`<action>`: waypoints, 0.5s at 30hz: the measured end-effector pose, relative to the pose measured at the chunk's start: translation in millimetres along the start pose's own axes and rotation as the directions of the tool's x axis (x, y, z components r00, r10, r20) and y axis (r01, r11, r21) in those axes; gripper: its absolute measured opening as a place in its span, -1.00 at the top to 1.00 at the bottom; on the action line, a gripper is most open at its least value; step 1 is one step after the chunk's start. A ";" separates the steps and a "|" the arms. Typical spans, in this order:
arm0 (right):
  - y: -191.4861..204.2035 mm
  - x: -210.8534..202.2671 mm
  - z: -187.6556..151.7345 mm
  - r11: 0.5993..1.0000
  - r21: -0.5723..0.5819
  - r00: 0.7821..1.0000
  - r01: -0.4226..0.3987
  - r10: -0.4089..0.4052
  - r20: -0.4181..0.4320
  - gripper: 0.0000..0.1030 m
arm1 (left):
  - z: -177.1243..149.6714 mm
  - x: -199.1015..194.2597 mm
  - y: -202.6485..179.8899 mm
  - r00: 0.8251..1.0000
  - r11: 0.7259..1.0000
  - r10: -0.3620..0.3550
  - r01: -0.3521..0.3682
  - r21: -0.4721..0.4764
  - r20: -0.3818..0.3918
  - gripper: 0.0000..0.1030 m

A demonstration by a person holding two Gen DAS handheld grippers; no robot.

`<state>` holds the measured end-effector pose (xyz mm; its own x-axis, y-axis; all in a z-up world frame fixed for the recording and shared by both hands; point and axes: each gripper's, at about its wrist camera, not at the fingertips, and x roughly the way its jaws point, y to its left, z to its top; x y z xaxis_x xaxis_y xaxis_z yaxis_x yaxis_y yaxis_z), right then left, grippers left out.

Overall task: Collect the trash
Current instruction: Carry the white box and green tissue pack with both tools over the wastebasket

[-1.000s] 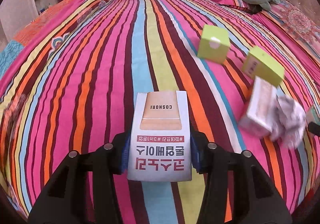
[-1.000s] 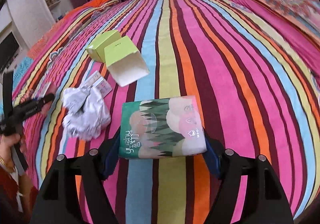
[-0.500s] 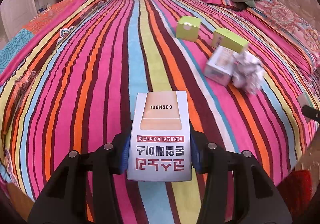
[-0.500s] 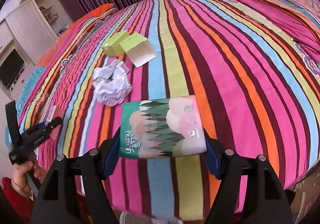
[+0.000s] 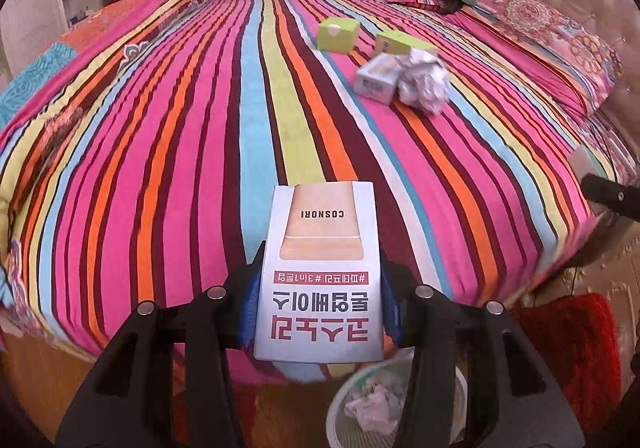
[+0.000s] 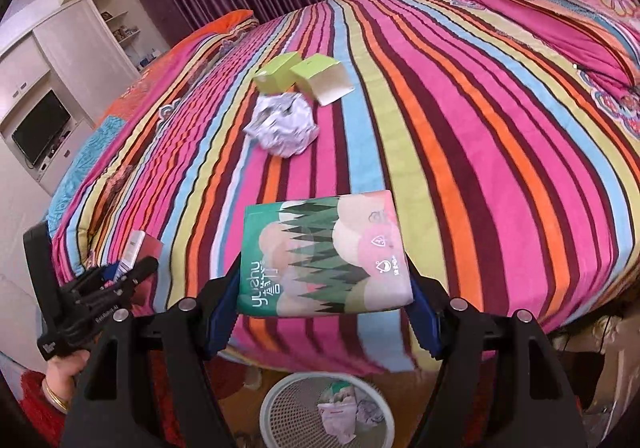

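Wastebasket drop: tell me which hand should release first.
Right, probably. The right gripper holds the green pack almost directly above the wastebasket. The left gripper with its white box sits left of the basket's opening.

Two hand-held grippers are in play: the left hand-held gripper (image 5: 320, 312) pinches one white COSNORI box (image 5: 320, 280), and the right hand-held gripper (image 6: 324, 308) pinches one green tissue pack (image 6: 324, 252). Ahead of them on the bed (image 5: 160, 136) lie two lime-green boxes (image 5: 337, 34) (image 5: 402, 42), one small white box (image 5: 378, 78) and one crumpled foil ball (image 5: 424, 82). Below the grippers stands one white mesh wastebasket (image 6: 280, 404).
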<state>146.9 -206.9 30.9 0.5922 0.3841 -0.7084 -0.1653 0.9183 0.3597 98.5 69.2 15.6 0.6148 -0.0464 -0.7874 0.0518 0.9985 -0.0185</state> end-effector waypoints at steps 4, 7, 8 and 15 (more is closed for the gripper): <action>8.7 -8.5 -21.2 1.000 -0.002 1.000 -0.006 0.006 -0.013 -0.33 | -23.7 -11.8 -7.1 0.999 1.000 -0.027 0.027 0.006 -0.022 0.08; 12.5 -11.6 -32.9 1.000 0.000 1.000 -0.012 0.012 -0.029 -0.33 | -39.0 -20.3 -11.1 0.998 0.999 -0.052 0.052 -0.003 -0.034 0.08; 13.8 -12.4 -39.1 1.000 0.005 0.999 -0.015 0.016 -0.039 -0.33 | -44.3 -22.4 -13.8 0.997 0.998 -0.059 0.060 0.001 -0.040 0.08; 18.1 -5.6 -77.3 0.998 0.048 0.991 -0.040 0.045 -0.123 -0.33 | -76.4 -20.8 -34.3 0.986 0.992 -0.126 0.128 0.007 -0.113 0.08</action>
<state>79.6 -185.0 -5.6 0.4823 0.4343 -0.7608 -0.1507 0.8967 0.4163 23.8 38.2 -14.5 0.5102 -0.1683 -0.8434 0.1350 0.9842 -0.1147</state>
